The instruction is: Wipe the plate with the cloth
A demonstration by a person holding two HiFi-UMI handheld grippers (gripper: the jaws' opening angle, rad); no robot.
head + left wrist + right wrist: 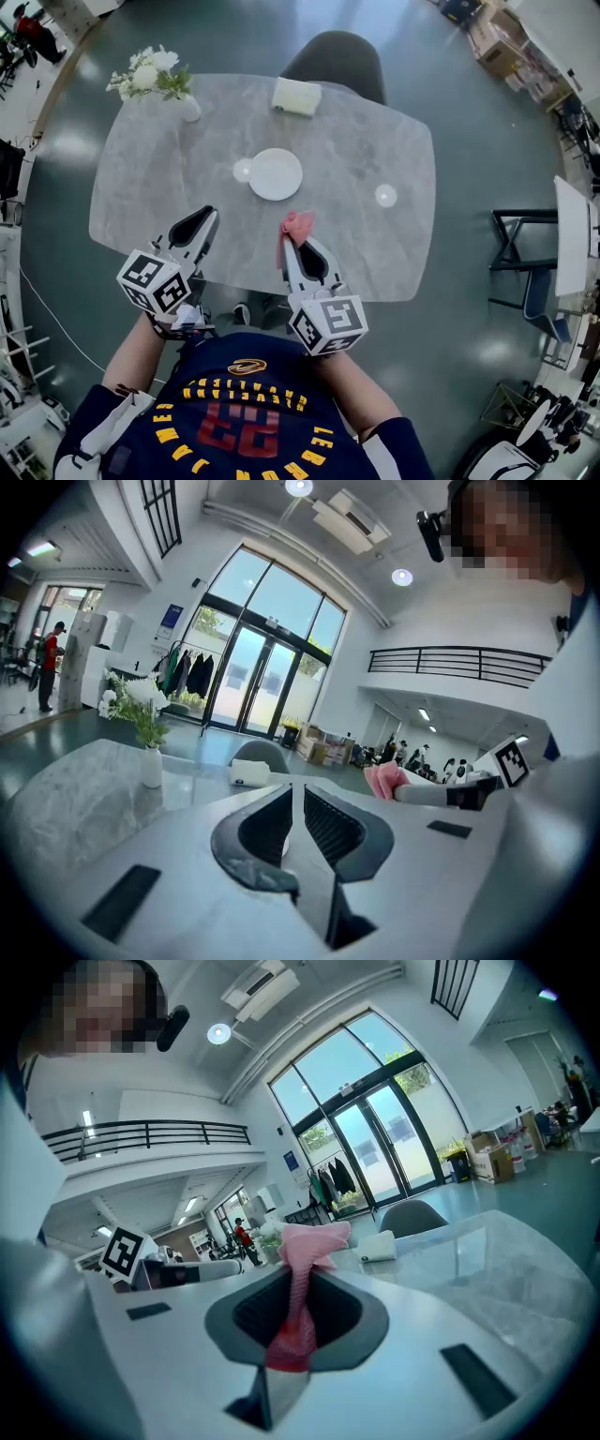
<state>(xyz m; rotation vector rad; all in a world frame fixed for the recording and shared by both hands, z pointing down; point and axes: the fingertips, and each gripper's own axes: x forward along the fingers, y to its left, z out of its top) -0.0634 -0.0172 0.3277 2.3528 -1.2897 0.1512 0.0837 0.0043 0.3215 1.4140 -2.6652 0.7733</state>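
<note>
On the grey marble table (375,141) the white plate (276,174) lies at centre. We hold the pink cloth (297,225) clamped in the right gripper (291,246). The plate lies just ahead, slightly left, nearer this gripper. The left gripper (208,217) is closed, empty.

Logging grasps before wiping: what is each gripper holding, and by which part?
The right gripper pinches the pink cloth by one bunched end, the rest poking out past its fingers. The left gripper holds nothing.
</note>
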